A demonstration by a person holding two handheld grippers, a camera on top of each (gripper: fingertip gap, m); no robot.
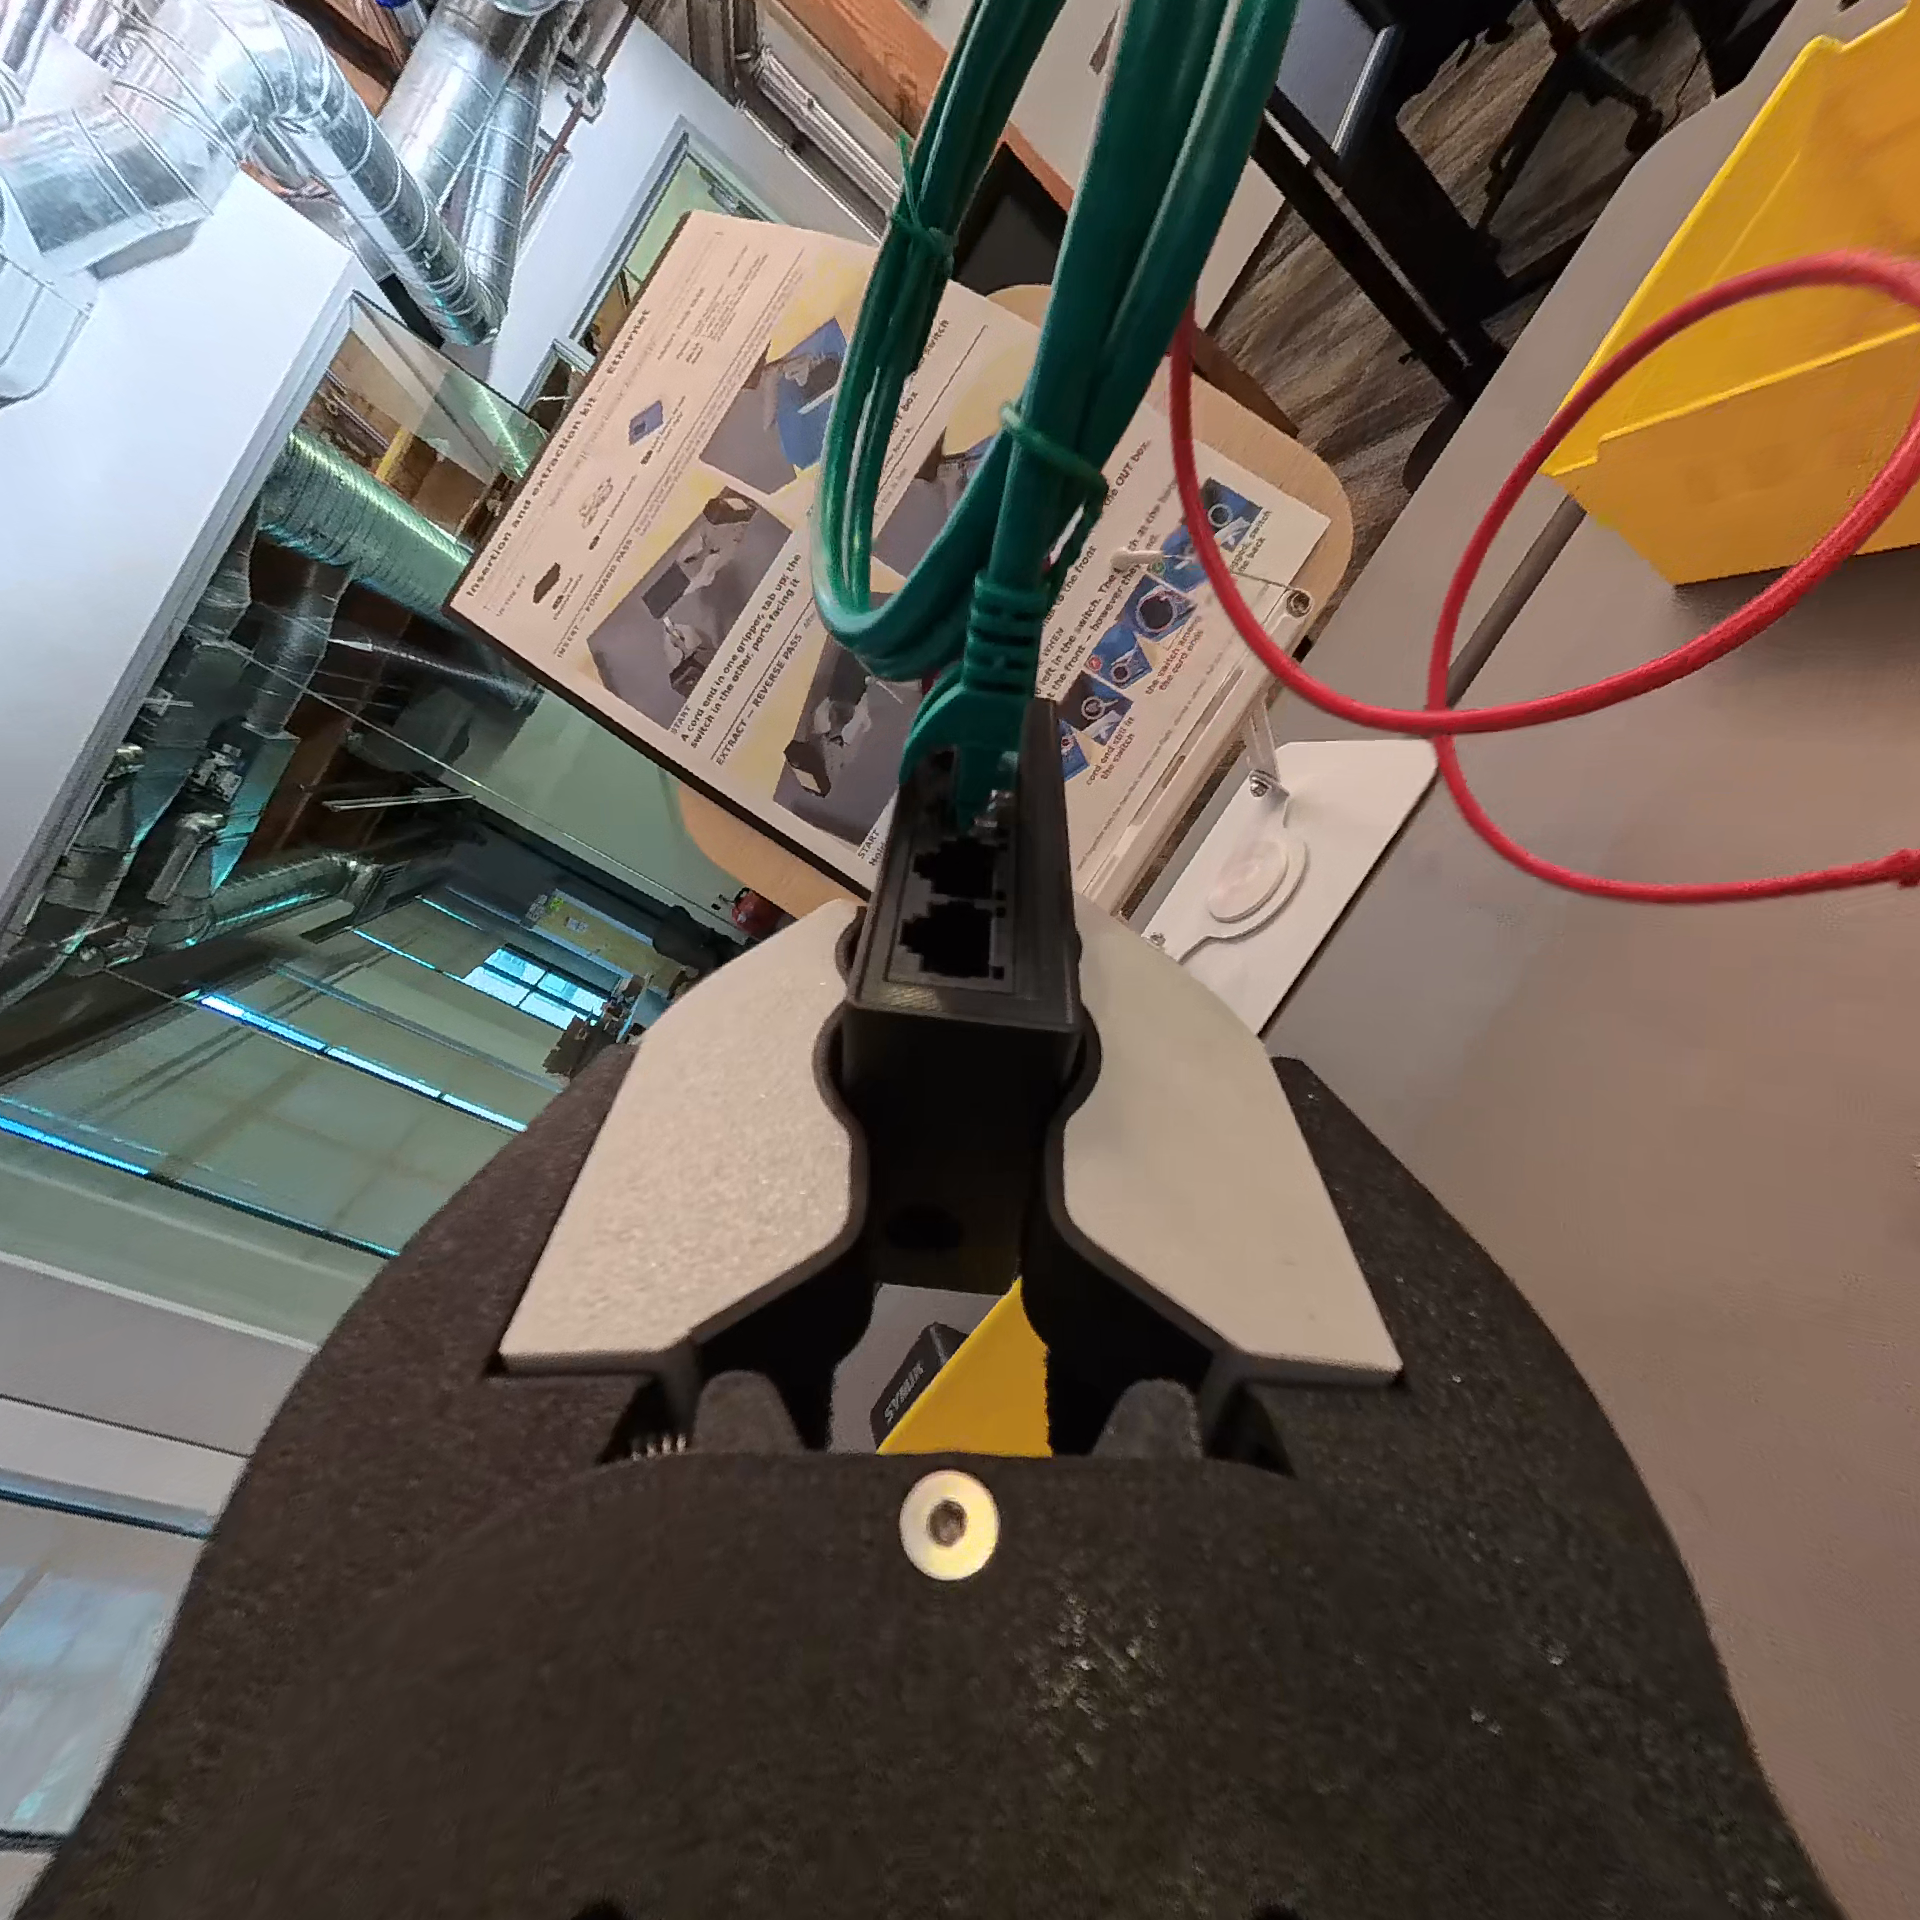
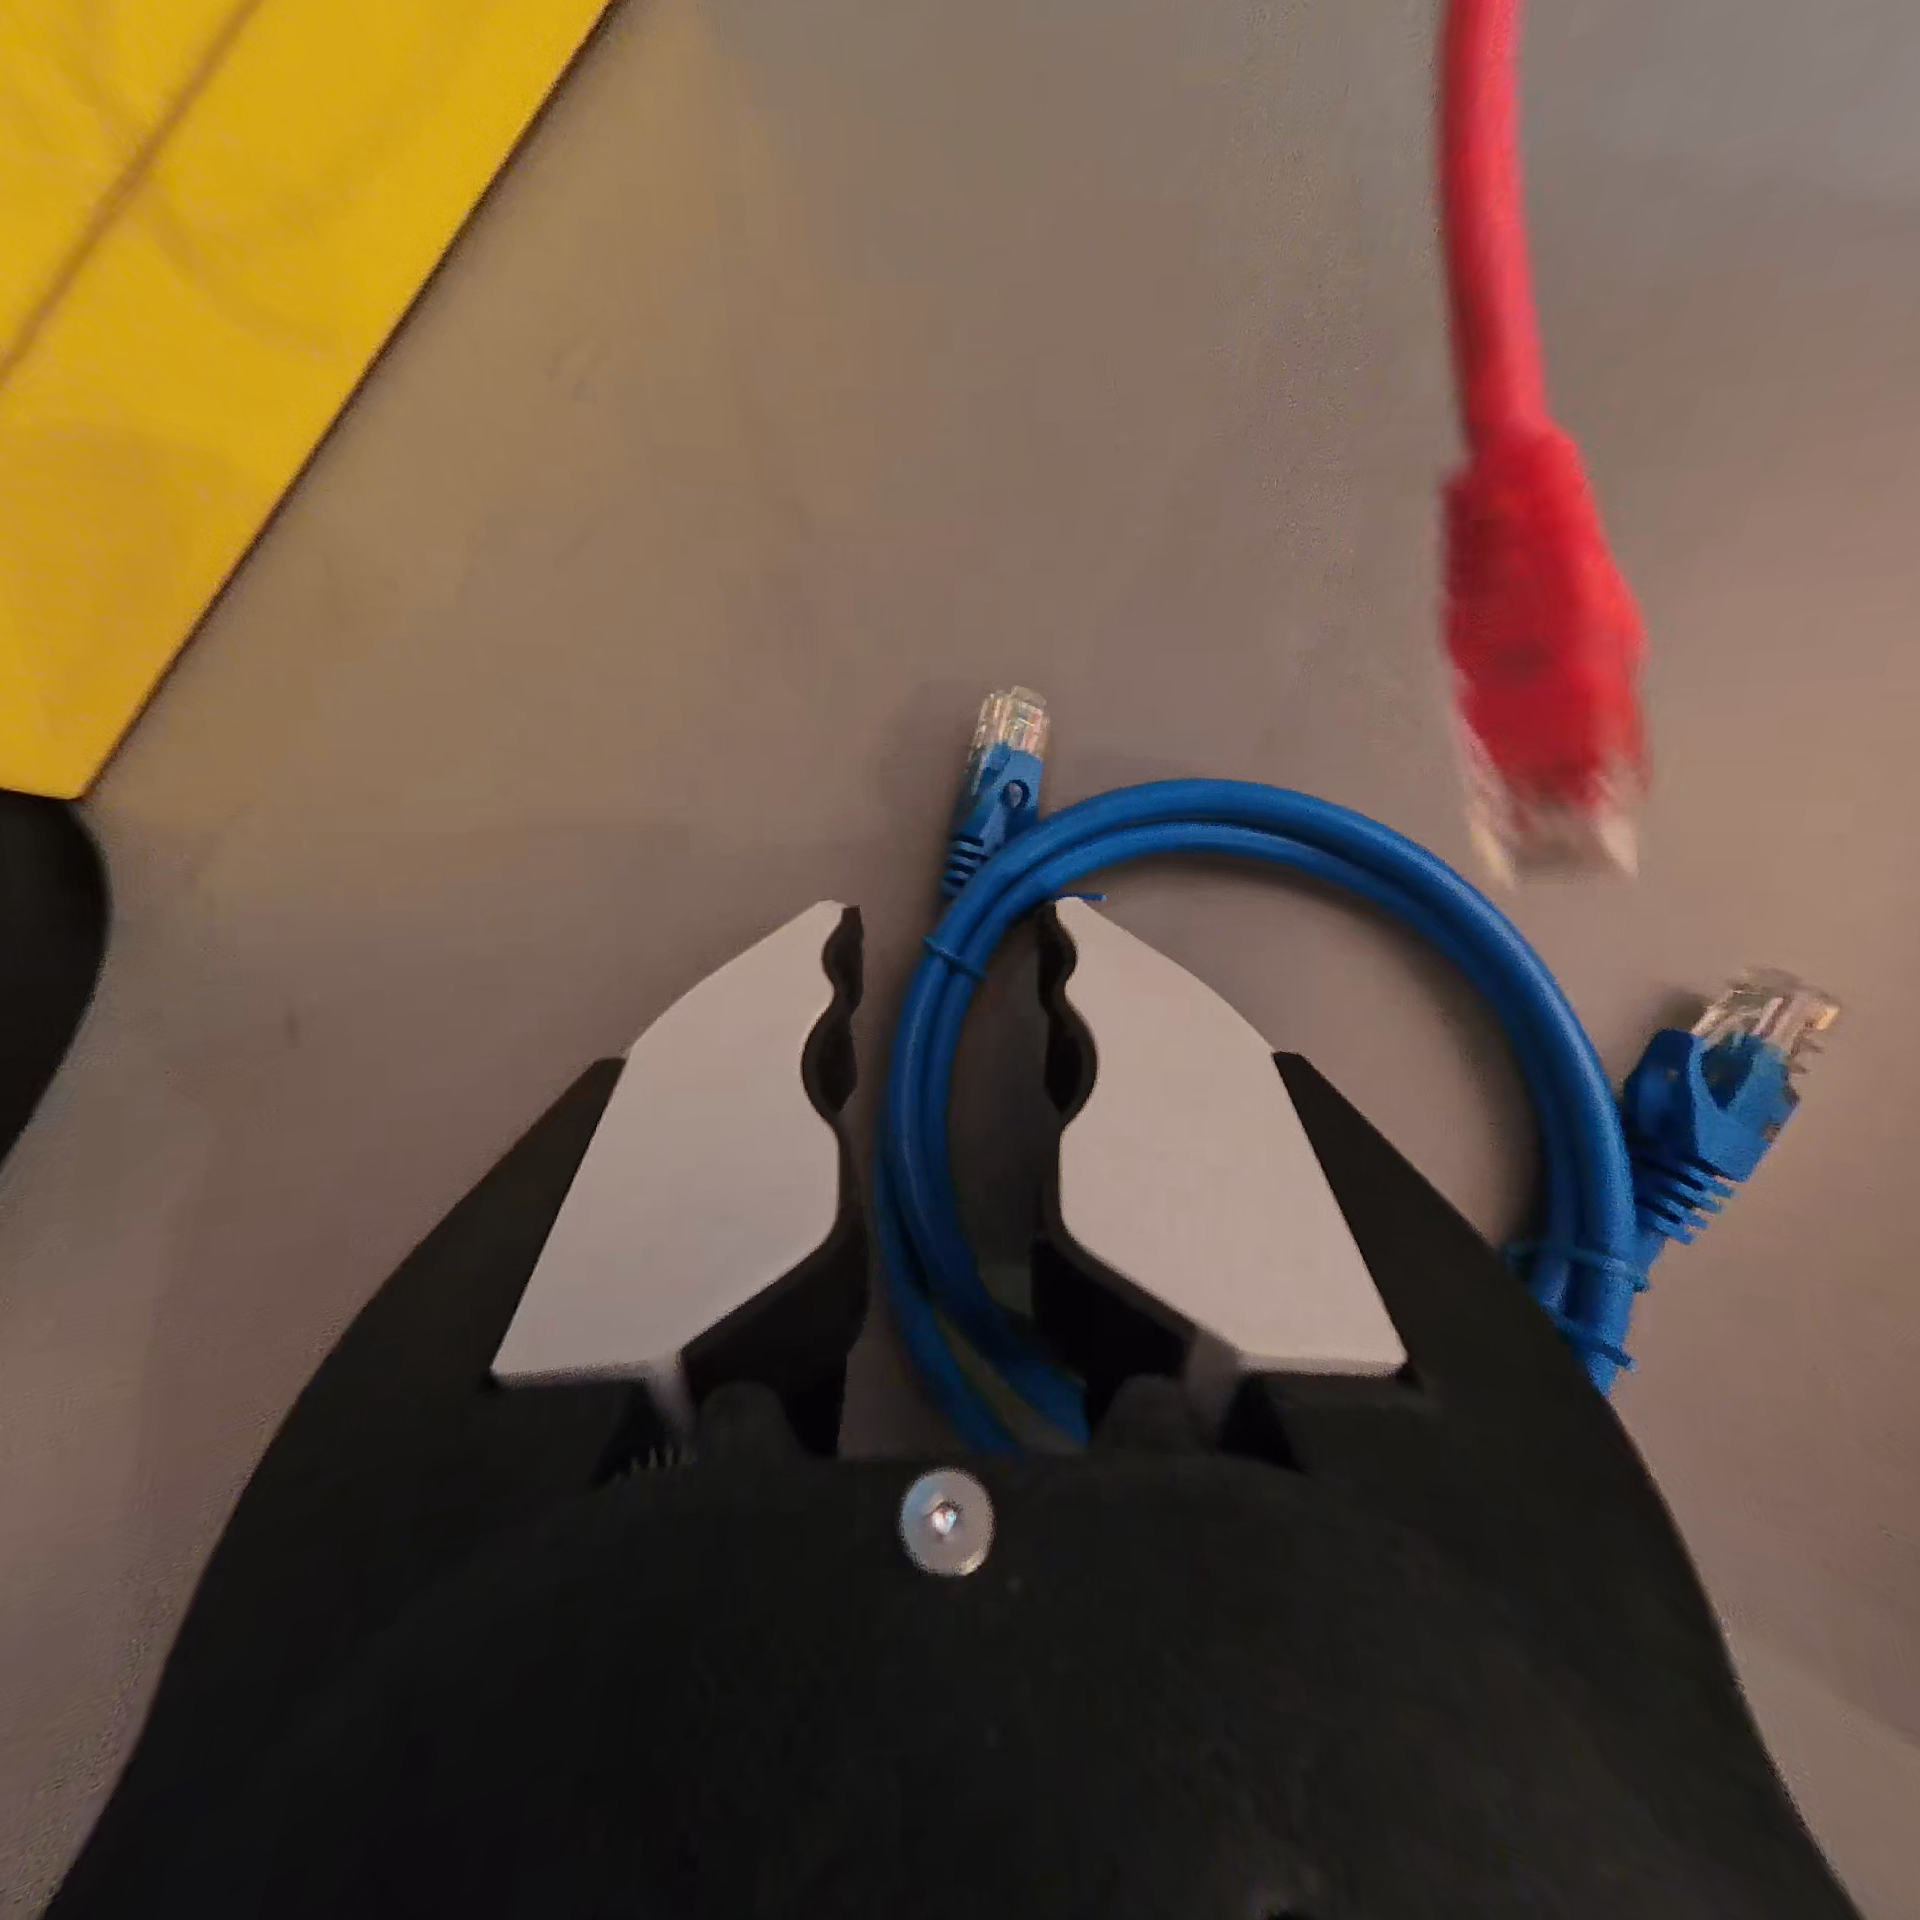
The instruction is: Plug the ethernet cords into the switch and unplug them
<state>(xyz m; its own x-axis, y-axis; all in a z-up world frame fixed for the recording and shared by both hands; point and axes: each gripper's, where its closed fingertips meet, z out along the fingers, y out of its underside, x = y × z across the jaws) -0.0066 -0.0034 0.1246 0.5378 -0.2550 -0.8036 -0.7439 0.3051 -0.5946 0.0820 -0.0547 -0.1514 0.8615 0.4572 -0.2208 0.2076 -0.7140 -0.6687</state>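
The left gripper (image 1: 961, 971) is clamped on a black ethernet switch (image 1: 961, 935), fingers pressed to its two sides; the switch's long axis runs forward along the fingers, its port face turned up toward the camera. A green ethernet cord (image 1: 997, 644) is plugged into a port at the switch's far end, beyond two vacant ports; its tied coils rise away from the switch. A red ethernet cord (image 1: 1455, 582) loops to the right of the switch, over a grey table (image 1: 1610, 1143); farther right stands a yellow bin (image 1: 1766, 343), its contents hidden. Behind the switch stands an instruction board (image 1: 727, 520).

The right gripper (image 2: 951, 920) is partly open, holding nothing; a coiled blue ethernet cord (image 2: 1247, 821) lies on the table, one side of the coil passing between the fingers, one plug (image 2: 1003, 758) pointing away just beyond the tips. A blurred red plug (image 2: 1538, 644) sits up and right of the coil; a yellow bin (image 2: 208, 312) lies to the coil's upper left.
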